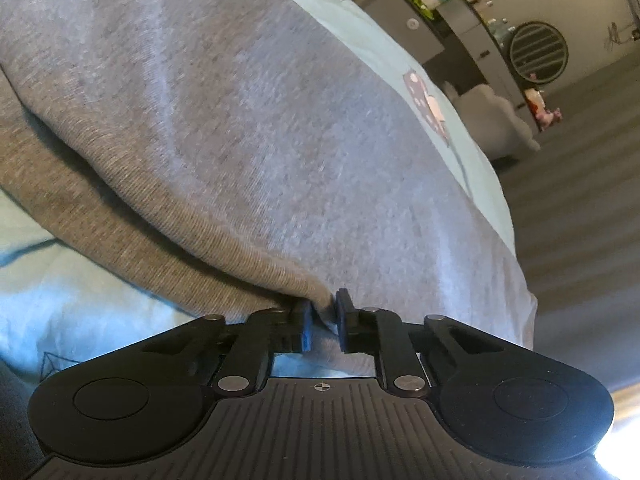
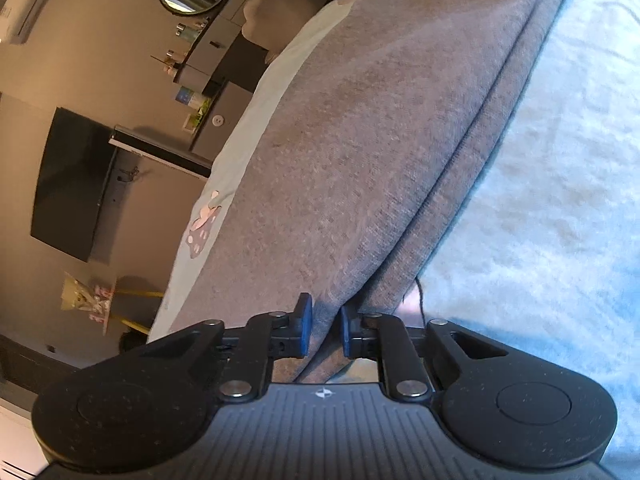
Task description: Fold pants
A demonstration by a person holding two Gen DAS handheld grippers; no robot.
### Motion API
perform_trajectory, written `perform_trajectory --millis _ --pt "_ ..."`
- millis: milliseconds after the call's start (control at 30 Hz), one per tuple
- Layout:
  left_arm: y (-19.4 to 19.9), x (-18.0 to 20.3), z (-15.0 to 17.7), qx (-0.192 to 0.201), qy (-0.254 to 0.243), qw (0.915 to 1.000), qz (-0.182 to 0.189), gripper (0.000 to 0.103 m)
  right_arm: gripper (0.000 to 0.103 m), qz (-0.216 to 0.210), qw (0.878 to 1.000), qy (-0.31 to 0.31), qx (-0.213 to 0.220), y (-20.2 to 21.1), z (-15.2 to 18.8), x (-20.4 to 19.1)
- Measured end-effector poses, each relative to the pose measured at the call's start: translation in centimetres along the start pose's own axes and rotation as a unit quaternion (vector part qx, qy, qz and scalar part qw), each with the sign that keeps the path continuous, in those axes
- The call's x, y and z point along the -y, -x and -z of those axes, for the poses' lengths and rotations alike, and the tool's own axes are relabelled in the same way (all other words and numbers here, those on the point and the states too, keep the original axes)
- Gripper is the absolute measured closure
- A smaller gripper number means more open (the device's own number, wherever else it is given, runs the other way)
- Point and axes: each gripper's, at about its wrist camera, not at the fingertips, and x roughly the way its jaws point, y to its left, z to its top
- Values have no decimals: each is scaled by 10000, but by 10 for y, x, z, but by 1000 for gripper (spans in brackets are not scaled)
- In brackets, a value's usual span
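- Pants (image 1: 248,128) lie doubled on the pale bedsheet (image 2: 560,160), ready for another fold.
- Left gripper (image 1: 323,322) and right gripper (image 2: 326,330) each clamp the pants' near edge, probably to lift it.

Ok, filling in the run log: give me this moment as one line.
step: fold pants | left gripper: shut on pants | right gripper: shut on pants | surface: light blue bedspread | pants: doubled over

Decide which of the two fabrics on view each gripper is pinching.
The grey pants, not the pale blue sheet beneath. Both the left gripper and the right gripper clamp grey knit cloth.
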Motion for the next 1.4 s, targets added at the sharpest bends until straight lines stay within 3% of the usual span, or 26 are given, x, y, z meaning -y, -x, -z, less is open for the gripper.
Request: perform_trajectory --millis 133,333,633,700,833,933,1133,1267,1300,1400 --pt "11 12 5 254 -328 9991 -20 95 98 285 9991 221 214 11 1 -7" --pt "30 37 17 550 -1071 9925 -228 98 98 290 9987 256 318 25 1 -8" --pt "27 35 21 367 -1206 9915 -324 102 85 90 9995 -78 277 24 -3 3" --pt "24 30 21 296 -1118 9927 -340 102 78 94 9995 -135 266 20 -4 4" --pt "22 26 19 279 -965 9944 -316 101 77 89 9995 -182 261 14 -5 6" --pt "22 26 18 224 -973 9950 -102 95 78 175 9995 19 261 11 -5 2" --pt "26 28 16 486 -1050 9933 52 85 98 652 9950 699 291 9 -4 -14" --pt "35 29 11 824 -1184 9894 -182 78 100 1034 9877 1099 408 18 -2 -25" --pt "37 29 10 893 -1171 9888 -237 71 99 1135 9868 1086 383 19 -3 -23" --pt "35 26 5 959 -1101 9884 -410 66 97 1078 9890 899 460 33 -14 -15"
